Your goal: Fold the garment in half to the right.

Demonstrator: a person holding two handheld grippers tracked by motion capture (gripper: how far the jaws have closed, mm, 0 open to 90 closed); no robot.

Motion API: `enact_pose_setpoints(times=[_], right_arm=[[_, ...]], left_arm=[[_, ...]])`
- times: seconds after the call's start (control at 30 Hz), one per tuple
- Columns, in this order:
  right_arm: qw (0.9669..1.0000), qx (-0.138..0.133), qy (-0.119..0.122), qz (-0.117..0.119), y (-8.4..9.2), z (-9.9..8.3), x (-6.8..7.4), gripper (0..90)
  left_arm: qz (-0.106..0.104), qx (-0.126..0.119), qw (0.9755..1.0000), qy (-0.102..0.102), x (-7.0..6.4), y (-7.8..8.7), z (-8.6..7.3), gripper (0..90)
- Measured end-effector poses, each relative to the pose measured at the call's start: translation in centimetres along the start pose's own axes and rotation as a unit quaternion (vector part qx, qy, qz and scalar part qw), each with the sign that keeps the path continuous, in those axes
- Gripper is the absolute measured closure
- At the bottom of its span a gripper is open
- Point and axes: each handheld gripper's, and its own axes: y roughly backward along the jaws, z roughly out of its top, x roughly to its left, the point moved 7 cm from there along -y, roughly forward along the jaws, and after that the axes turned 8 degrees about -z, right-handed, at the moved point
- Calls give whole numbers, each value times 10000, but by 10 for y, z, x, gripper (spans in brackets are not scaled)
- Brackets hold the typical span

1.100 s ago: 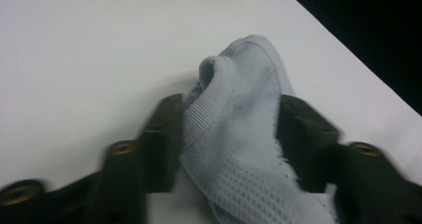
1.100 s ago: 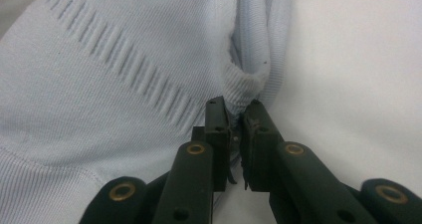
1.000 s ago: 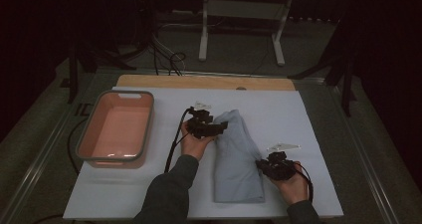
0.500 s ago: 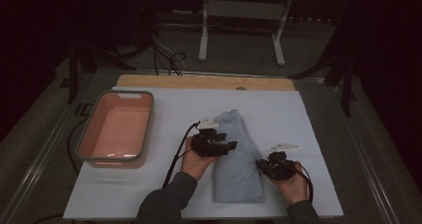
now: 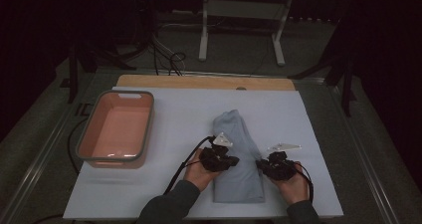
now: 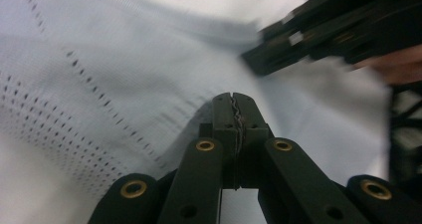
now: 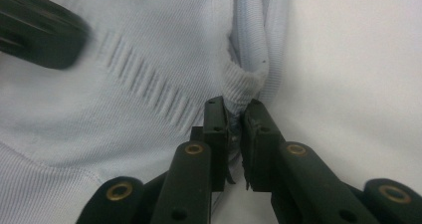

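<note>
Low in the frame's middle, the left gripper (image 5: 230, 160) has just been closing and is pinched together on the pale blue garment (image 5: 238, 149) (folded lengthwise). To its right, the right gripper (image 5: 261, 165) clamps the garment's edge.

The tool (image 7: 234, 112) pinches a bunched ribbed edge of the pale blue garment (image 7: 124, 84) between its jaws. Cloth spreads to its left; bare white surface (image 7: 358, 74) lies to its right. A blurred black shape (image 7: 35, 30) sits upper left.
</note>
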Motion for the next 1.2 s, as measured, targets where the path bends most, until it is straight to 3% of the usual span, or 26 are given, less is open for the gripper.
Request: enact_pose_setpoints(times=[0.1, 0.2, 0.4, 0.6, 0.7, 0.83, 0.9, 0.93, 1.0, 1.13, 1.2], right_arm=[[10000, -24, -33, -7, 3, 0, 0, 785], [9998, -99, -184, 7, 8, -1, -2, 649], [9992, -192, -321, 129, 23, -9, 1, 427], [9982, -32, -496, 337, 24, -20, 11, 250], [9983, 58, -445, 374, 21, -22, 15, 235], [9977, 385, -428, 368, 10, -30, 19, 322], [9976, 423, -409, 353, 9, -31, 20, 337], [9967, 500, -459, 443, 11, -31, 22, 449], [9968, 524, -378, 473, 11, -31, 24, 520], [9942, 648, -439, 737, 12, -32, 29, 703], [9945, 585, -390, 771, 12, -32, 29, 770]], left_arm=[[143, 153, 9997, 91, 8, -12, -7, 900], [119, 102, 9997, 205, 12, -17, -9, 900], [180, 127, 9996, 204, 14, -21, -9, 900], [192, 111, 9995, 223, 13, -21, -10, 900], [191, 86, 9995, 243, 13, -21, -11, 900], [156, 38, 9994, 296, 13, -21, -11, 900], [152, 6, 9994, 300, 13, -21, -12, 900], [151, 1, 9994, 305, 13, -21, -12, 900], [142, -3, 9994, 308, 13, -21, -12, 900], [129, -15, 9994, 335, 13, -21, -13, 900], [123, -34, 9993, 345, 12, -21, -13, 900]])
